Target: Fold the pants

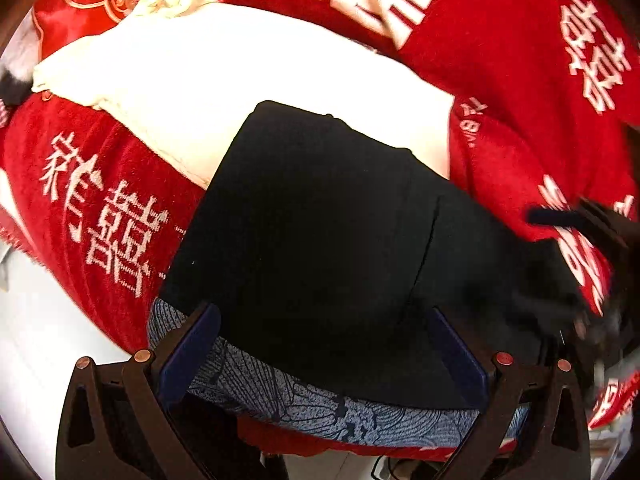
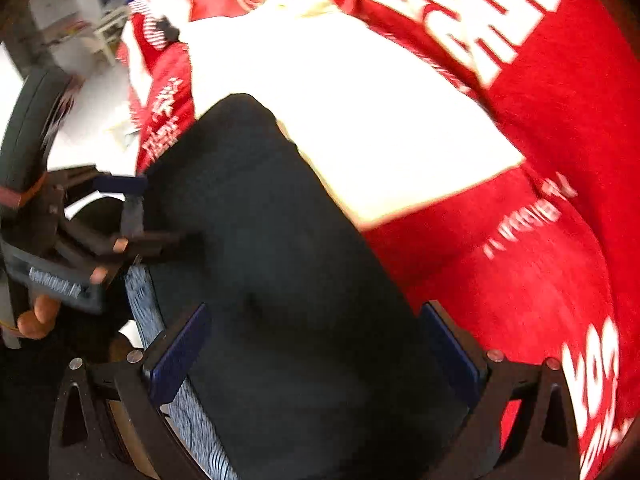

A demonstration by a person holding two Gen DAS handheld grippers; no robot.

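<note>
Black pants [image 1: 320, 232] lie folded into a block on a red blanket [image 1: 100, 216], their far end over a white cloth [image 1: 240, 80]. My left gripper [image 1: 328, 344] is open, its blue pads on either side of the pants' near edge, above them. My right gripper [image 2: 316, 344] is open too, wide over the pants [image 2: 272, 240]. In the right wrist view the left gripper [image 2: 136, 208] shows at the pants' left edge. In the left wrist view the right gripper [image 1: 588, 264] is a blur at the right edge.
A blue patterned cloth [image 1: 304, 400] lies under the pants' near edge, also in the right wrist view [image 2: 144, 296]. The red blanket [image 2: 520, 260] with white characters covers the bed. A white floor [image 1: 36, 340] lies to the left.
</note>
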